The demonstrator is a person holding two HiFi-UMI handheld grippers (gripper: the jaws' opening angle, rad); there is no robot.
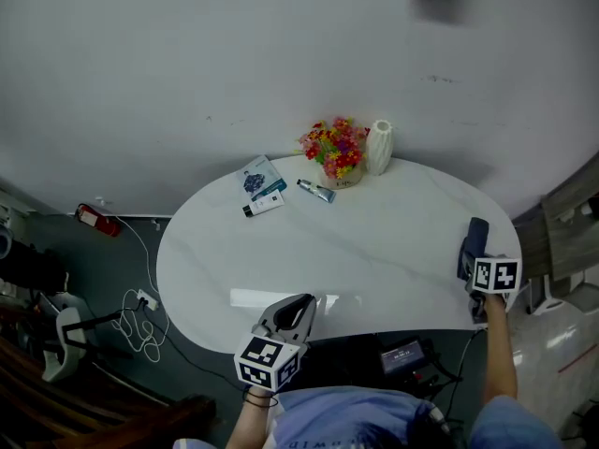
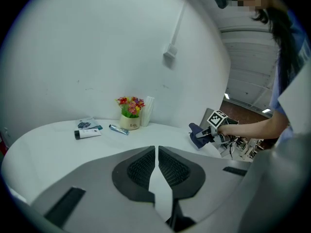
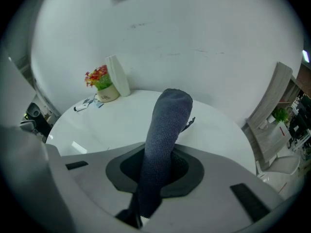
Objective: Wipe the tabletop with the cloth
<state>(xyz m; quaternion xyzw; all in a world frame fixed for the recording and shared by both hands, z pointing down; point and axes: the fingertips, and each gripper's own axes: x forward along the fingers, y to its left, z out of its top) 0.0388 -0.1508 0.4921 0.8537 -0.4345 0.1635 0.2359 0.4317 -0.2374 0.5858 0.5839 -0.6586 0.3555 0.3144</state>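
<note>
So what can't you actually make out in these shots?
Print on the blue-and-white packet and the white tube beside it: too small in every view.
Where the jaws of the right gripper pinch the dark blue knitted cloth: covered by the cloth itself, right gripper view.
Whether that cloth touches the white oval tabletop: head view, the gripper blocks its near end.

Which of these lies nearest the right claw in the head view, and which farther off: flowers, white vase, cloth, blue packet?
1. cloth, held in the right claw.
2. white vase, at the back.
3. flowers, left of it.
4. blue packet, farthest left.
</note>
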